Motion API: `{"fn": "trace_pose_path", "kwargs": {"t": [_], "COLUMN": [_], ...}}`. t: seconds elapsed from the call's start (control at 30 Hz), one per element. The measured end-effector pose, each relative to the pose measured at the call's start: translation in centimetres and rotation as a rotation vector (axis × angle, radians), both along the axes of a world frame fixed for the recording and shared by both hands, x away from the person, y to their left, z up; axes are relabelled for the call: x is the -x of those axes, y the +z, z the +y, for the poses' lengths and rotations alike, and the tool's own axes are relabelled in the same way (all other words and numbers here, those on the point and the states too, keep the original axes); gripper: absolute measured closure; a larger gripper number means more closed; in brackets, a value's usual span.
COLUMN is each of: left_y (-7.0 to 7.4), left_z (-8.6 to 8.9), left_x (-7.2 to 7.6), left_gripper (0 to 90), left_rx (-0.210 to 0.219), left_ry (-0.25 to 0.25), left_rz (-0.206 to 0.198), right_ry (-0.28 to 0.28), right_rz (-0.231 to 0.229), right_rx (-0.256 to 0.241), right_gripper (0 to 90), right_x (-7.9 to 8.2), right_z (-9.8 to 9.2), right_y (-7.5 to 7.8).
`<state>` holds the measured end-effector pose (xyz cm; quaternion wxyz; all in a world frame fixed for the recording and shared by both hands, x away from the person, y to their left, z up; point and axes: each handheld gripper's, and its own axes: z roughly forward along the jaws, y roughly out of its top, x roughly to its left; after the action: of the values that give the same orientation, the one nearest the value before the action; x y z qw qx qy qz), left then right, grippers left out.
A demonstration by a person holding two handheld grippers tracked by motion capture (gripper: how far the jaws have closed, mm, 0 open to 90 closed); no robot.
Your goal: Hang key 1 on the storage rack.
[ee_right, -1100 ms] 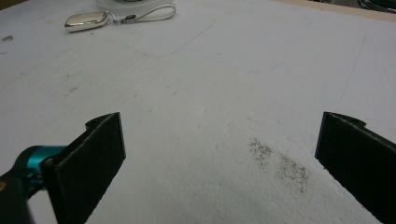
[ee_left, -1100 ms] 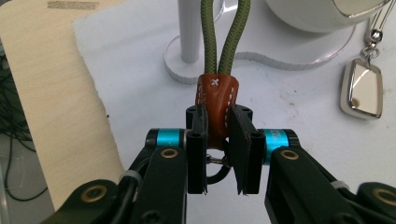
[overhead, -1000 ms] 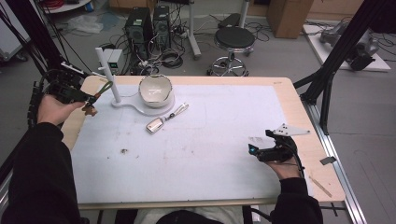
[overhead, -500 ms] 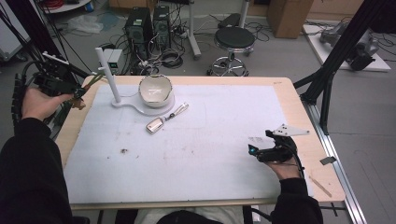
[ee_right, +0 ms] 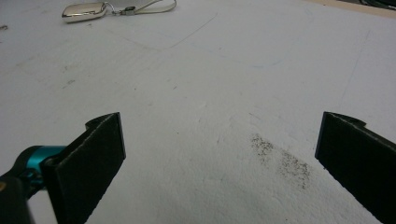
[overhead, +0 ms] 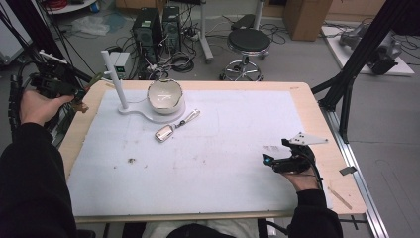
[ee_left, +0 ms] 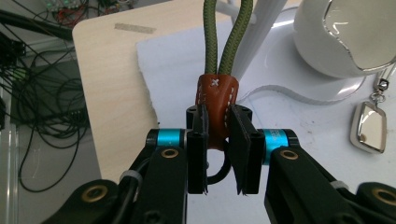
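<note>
My left gripper (ee_left: 217,154) is shut on a brown leather tab (ee_left: 216,107) with white stitching. A loop of olive-green cord (ee_left: 229,37) runs up from the tab. In the high view this gripper (overhead: 62,87) hangs past the table's left edge, left of the white post (overhead: 114,79). A white bowl (overhead: 165,93) sits on the post's round base. A silver key fob (overhead: 163,133) with a pale strap lies just in front of it. My right gripper (overhead: 272,154) rests at the table's right front, open, its jaws wide apart over bare mat (ee_right: 219,154).
A white mat (overhead: 208,168) covers most of the wooden table (overhead: 317,129). A dark smudge (ee_right: 280,158) marks the mat near the right gripper. Cables, computer towers and a stool (overhead: 249,42) stand on the floor behind the table.
My left gripper has carried the leather tab and cord leftward, from beside the white post to beyond the table's left edge. The right gripper has stayed still.
</note>
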<state>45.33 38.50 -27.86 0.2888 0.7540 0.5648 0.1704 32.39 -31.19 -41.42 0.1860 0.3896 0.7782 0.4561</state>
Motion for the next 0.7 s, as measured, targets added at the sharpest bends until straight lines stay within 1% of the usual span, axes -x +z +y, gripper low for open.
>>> {"fn": "trace_pose_path", "kwargs": {"t": [0.07, 0.13, 0.17, 0.3, 0.37, 0.47, 0.63, 0.7], "left_y": [-0.2, -0.3, -0.4, -0.7, -0.9, -1.2, -1.3, -1.4], "left_z": [0.1, 0.1, 0.1, -0.2, -0.2, -0.7, -1.0, -1.2], "left_x": [-0.2, -0.4, -0.5, -0.9, -1.0, -1.3, -1.4, -1.5], "left_gripper": [77.3, 77.3, 77.3, 77.2, 77.3, 77.3, 77.2, 77.2], "left_rx": [0.000, 0.001, 0.009, 0.003, 0.009, 0.003, 0.006, -0.001], "left_ry": [0.003, 0.009, 0.007, 0.002, 0.009, -0.013, -0.017, -0.024], "left_rz": [0.013, 0.014, 0.020, 0.030, 0.032, 0.044, 0.043, 0.048], "right_ry": [0.000, -0.002, -0.002, -0.005, -0.005, -0.008, -0.009, -0.007], "right_rz": [-0.002, 0.002, 0.002, 0.001, 0.000, 0.005, 0.003, 0.003], "right_rx": [0.004, 0.004, 0.003, 0.002, 0.003, 0.006, 0.004, 0.006], "right_gripper": [0.6, 0.5, 0.6, 0.6, 0.5, 0.6, 0.6, 0.5], "right_x": [0.0, 0.0, 0.0, 0.0, 0.0, 0.1, 0.1, 0.1], "right_z": [-0.1, -0.1, -0.1, -0.2, -0.2, -0.3, -0.3, -0.3], "right_y": [-0.1, -0.1, -0.1, -0.1, -0.1, -0.2, -0.1, -0.1]}}
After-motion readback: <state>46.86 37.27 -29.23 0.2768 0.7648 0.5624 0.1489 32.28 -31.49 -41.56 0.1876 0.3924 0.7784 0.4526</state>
